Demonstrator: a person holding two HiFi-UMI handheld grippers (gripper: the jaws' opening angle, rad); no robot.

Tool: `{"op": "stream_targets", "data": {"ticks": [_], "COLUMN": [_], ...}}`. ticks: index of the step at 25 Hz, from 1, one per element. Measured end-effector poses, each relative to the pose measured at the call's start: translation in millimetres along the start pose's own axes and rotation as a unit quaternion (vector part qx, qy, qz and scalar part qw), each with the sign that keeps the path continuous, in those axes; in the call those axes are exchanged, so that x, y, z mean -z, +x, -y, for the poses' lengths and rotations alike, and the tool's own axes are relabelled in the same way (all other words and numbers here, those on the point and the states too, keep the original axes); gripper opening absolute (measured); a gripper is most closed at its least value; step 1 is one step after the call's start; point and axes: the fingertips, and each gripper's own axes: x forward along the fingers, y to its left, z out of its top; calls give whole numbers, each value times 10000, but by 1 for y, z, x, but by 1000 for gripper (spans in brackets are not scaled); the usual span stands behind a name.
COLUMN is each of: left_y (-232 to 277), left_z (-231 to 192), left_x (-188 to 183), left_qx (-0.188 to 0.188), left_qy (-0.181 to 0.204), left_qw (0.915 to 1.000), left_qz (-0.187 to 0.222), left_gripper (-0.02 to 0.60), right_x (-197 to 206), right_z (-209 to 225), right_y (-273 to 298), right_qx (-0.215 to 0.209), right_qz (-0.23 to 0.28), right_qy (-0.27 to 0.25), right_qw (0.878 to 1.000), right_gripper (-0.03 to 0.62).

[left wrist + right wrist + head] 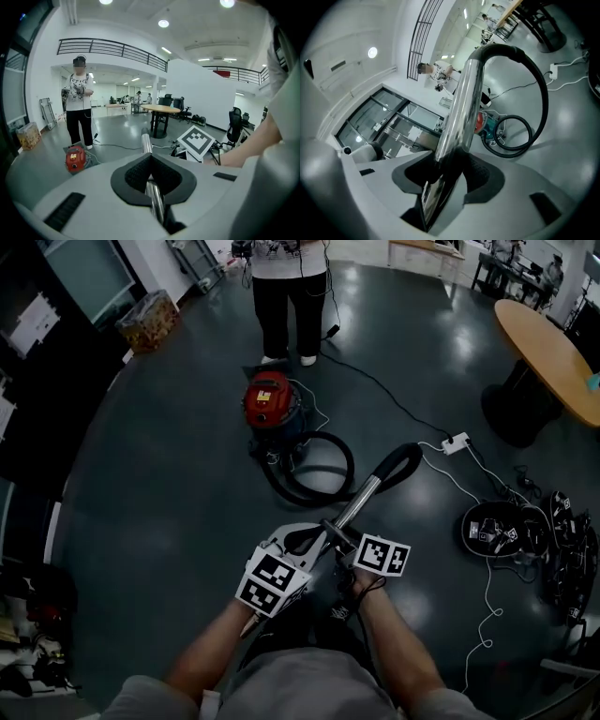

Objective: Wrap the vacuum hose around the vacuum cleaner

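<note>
- Head view, nearest: the person's forearms (pixel 394 643) reach forward; the left gripper (pixel 309 535) and the right gripper (pixel 345 542) sit close together on the lower end of the metal wand (pixel 361 502)
- Left gripper view: the left gripper (pixel 151 159) has its jaws closed, tips meeting; the metal wand (pixel 146 143) runs through the hollow behind them, so it is held
- Right gripper view: the metal wand (pixel 461 108) fills the gap in the right gripper (pixel 454 164); its pads clamp it on both sides
- Beyond the grippers the wand slants up to a black curved handle (pixel 398 463); from there the vacuum hose (pixel 302 502) drops to the dark floor (pixel 169 484) and lies in a loose loop just beside the vacuum cleaner (pixel 270 404), not wound around it
- The cleaner is red, upright, well apart from both grippers
- Farthest: a standing person (pixel 289 296) just behind the cleaner; a round wooden table (pixel 544 343) to the right
</note>
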Motion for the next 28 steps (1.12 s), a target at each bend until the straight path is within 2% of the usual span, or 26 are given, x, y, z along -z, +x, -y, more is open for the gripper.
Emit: {"op": "stream_targets", "data": {"ticks": [2,5,11,15,20,24,28], "left_y": [-1,-8,-31,-50,-80,-95,-71], "left_z": [-20,-44,-80,-108,-140,-168,-183], "left_x": [9,39,99,140,186,230,263], "left_qx": [-105,-164,-71,50,500,498,381], "left_qy": [-49,-248,-676,-1018,-1580,-1759,-1977], "left_qw": [9999,9986,9928,9851,9696,9600,9537], "left_qz": [-72,-442,-987,-1387,-1797,-2122,-2235], "left_gripper": [5,5,5,5,5,5,6], "right_x": [-1,-3,-8,-2,5,15,30], "right_z": [2,1,-6,-11,1,23,46], "right_y": [10,29,78,122,183,213,236], "right_qx": [71,121,223,341,537,763,802], "right_qz": [-85,-164,-349,-570,-921,-1370,-1855], "right_qy": [-155,-356,-1192,-1654,-2124,-2543,-2919], "right_qw": [9998,9992,9920,9840,9713,9543,9349], "right_gripper": [202,202,202,202,202,202,202]}}
